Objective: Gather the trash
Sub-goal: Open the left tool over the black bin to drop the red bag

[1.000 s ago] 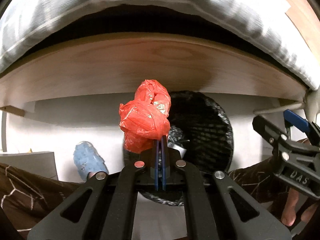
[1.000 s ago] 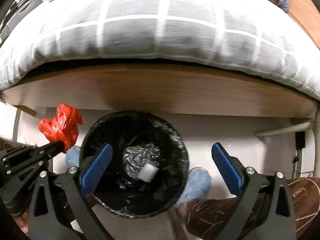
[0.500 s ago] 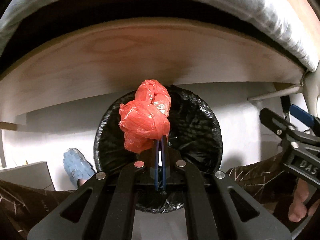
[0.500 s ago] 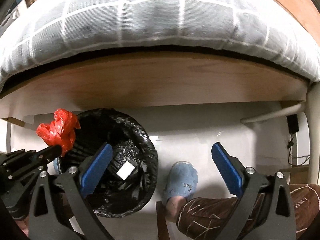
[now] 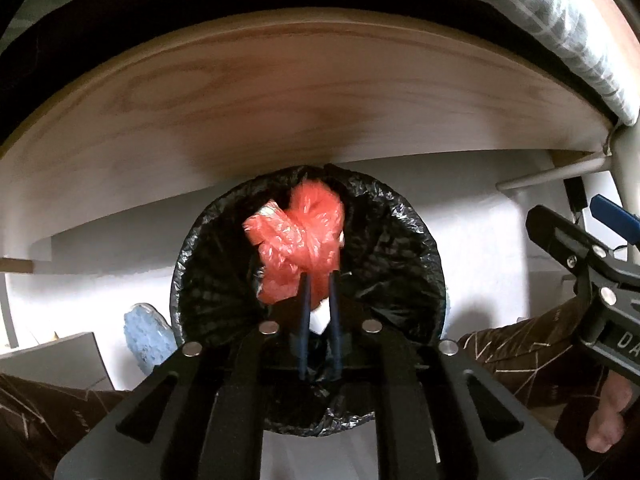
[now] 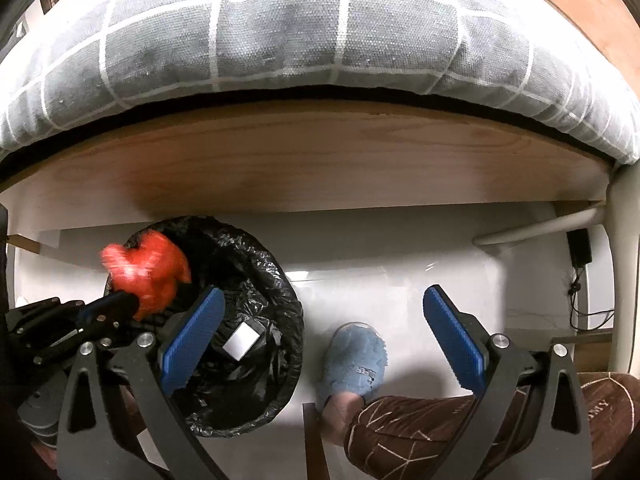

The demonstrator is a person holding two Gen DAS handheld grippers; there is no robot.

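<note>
Left wrist view first: the left gripper [image 5: 320, 280] has its two thin blue fingers [image 5: 305, 304] slightly parted, with a narrow gap between them, and the crumpled red plastic bag [image 5: 298, 240] sits right at their tips, blurred, so I honestly can't tell whether it's touching them. It's over the mouth of the round bin lined with a black plastic bag [image 5: 400, 248], with something white peeking out just behind the fingers. Beside the bin on the left there's a fluffy light-blue slipper [image 5: 146, 334], and brown patterned trousers fill both lower corners. Past the bin comes a white floor, then a wooden bed rail [image 5: 300, 92] with a grey checked duvet [image 5: 560, 20] on top. Right wrist view: the right gripper [image 6: 320, 328] is spread wide with nothing between its blue pads [image 6: 194, 338]; the left pad overlaps the bin's rim, and a second slipper sits on the floor between the pads. A small white square item [image 6: 241, 342] lies inside the bin.
</note>
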